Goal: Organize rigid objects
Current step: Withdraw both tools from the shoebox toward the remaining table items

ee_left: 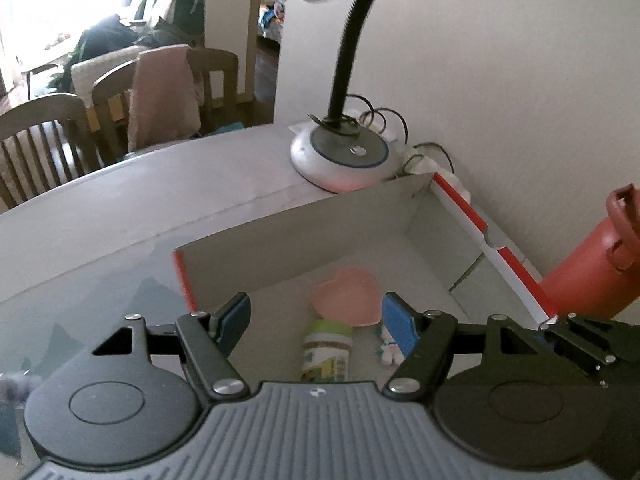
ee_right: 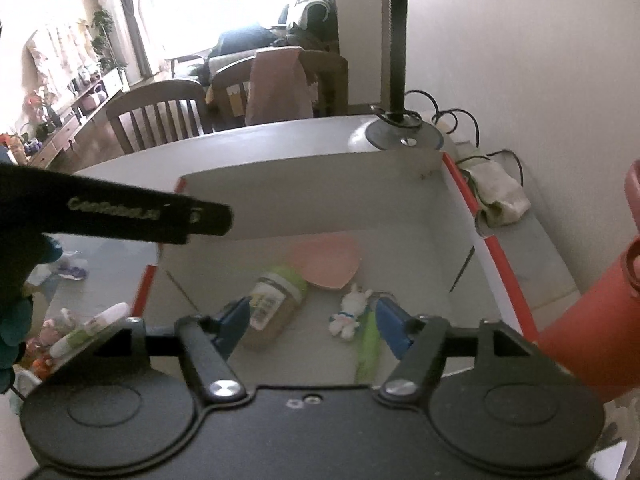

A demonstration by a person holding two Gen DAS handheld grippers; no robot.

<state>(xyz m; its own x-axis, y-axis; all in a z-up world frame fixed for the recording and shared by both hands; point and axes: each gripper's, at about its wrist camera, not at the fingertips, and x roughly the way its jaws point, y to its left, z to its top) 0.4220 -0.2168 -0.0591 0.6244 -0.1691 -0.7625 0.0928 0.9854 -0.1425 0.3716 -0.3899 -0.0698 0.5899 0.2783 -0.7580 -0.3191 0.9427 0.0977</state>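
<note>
A white cardboard box with red edges [ee_left: 460,200] [ee_right: 452,172] stands open on the table. Inside lie a pink heart-shaped dish [ee_left: 346,294] [ee_right: 326,260], a small jar with a green lid [ee_left: 326,350] [ee_right: 276,308], a white rabbit figure [ee_left: 390,350] [ee_right: 350,314] and a green stick-like object [ee_right: 368,344]. My left gripper [ee_left: 316,320] is open and empty above the box's near side. My right gripper [ee_right: 310,322] is open and empty over the box, with the jar near its left finger.
A desk lamp [ee_left: 340,152] [ee_right: 400,132] stands behind the box by the wall, with cables and a power strip. A red bottle [ee_left: 592,268] [ee_right: 588,320] leans at the right. Small toys and a tube [ee_right: 92,328] lie left of the box. Wooden chairs stand beyond the table.
</note>
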